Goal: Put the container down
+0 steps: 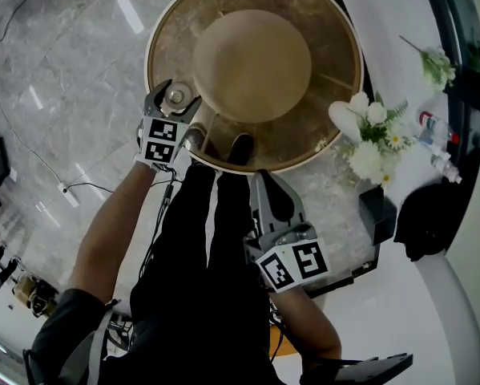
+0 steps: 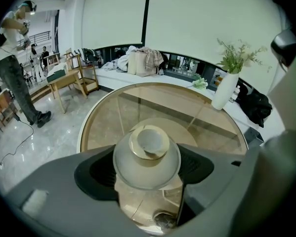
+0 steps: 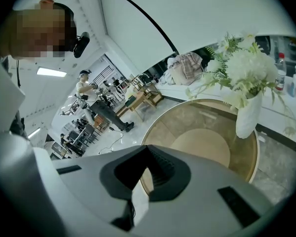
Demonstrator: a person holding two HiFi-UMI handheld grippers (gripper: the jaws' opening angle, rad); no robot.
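1. Left gripper (image 1: 175, 103): jaws clamped on the container (image 2: 147, 158), one dark pad on either side of its body.
2. Container: a pale, round lidded cup. The lid has a gold-rimmed knob (image 2: 148, 141) and sits on. It stands upright in the grip.
3. Position: the container is at the near left rim of the table (image 1: 171, 26), just inside the edge as seen from the head view. Cannot tell whether its base touches the glass.
4. Table: round, with brown-tinted glass, a pale rim and a round base disc (image 1: 252, 54) showing through the top.
5. Right gripper (image 3: 148, 154): jaws closed, tips meeting, with nothing between the pads. It is held low by the person's right leg, off the near edge of the table and well apart from the container.
6. Vase (image 1: 348, 120): white, holding white flowers and greenery, at the table's right rim. Cannot tell whether it stands on the glass or just past it.
7. A shoe (image 1: 240, 147) shows under the near edge of the glass.
8. White ledge (image 1: 400, 6) to the right, with a bottle (image 1: 434, 123) and a dark bag (image 1: 424, 215) on it.
9. In the gripper views the background shows wooden chairs (image 2: 83, 75) and people standing on a pale marble floor (image 1: 55, 70).
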